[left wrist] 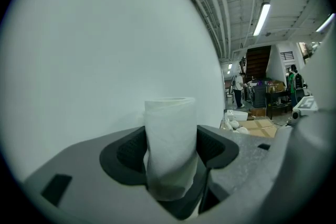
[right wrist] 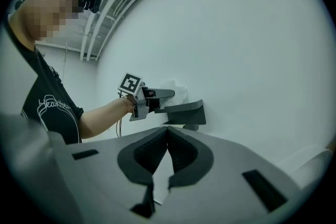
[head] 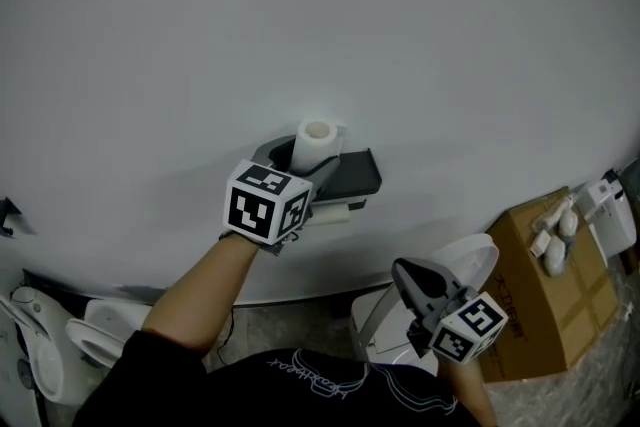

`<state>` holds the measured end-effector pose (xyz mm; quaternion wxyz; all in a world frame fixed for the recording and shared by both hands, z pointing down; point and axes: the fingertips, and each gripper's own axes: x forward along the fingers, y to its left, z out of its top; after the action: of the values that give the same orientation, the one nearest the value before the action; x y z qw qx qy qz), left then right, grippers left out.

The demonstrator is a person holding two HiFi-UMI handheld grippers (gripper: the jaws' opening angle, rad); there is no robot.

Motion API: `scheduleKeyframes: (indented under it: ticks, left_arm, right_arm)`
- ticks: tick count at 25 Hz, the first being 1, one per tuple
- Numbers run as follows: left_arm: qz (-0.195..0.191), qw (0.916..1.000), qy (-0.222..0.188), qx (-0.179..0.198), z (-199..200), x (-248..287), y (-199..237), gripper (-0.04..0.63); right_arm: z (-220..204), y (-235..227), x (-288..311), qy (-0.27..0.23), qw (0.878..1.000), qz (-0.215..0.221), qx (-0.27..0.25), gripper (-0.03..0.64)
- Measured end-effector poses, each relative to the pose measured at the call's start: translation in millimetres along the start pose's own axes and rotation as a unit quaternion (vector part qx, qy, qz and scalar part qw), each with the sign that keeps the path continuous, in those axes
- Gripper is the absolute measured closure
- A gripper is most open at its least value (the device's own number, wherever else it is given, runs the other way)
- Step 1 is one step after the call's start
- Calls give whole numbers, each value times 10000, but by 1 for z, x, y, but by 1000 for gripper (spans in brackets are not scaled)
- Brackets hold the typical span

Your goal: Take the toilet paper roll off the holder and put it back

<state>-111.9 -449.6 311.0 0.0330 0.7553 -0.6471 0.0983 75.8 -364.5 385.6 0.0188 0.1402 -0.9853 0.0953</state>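
The left gripper point(left wrist: 171, 157) has its two fingers point(left wrist: 130, 152) set narrow on the toilet paper roll point(head: 316, 145), one dark ribbed pad against each side of it. The soft white paper fills the whole gap between them. The roll stands upright between these fingers, its open core facing up and its top rising above the pads. It sits close in front of the pale wall point(head: 300, 15), which lies just past the fingertips. The dark shelf-like holder point(head: 352, 177) is fixed to that wall just under and to the right of the left fingers. The roll is above the holder's near end, and I cannot tell whether it rests on the holder or hangs clear. The right gripper point(right wrist: 167, 134) has its fingers brought together, tips meeting, with nothing between the pads. It is held well apart from the left fingers, lower and to their right. Ahead of its closed tips, some way off, are the holder and the left gripper with its marker cube. A cardboard box point(head: 545, 285) sits on the floor to the right of the right fingers.
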Motion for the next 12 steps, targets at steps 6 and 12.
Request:
scheduleKeyframes:
  ticks: [6, 12]
  left_arm:
    - [-76, 10000, -12, 36, 0, 0, 0, 314]
    - [-145, 9999, -45, -80, 1, -4, 2, 318]
  right_arm:
    - [-1, -5, 4, 6, 10000, -75, -20, 614]
    - [-2, 0, 9, 50, 9999, -122, -16, 614]
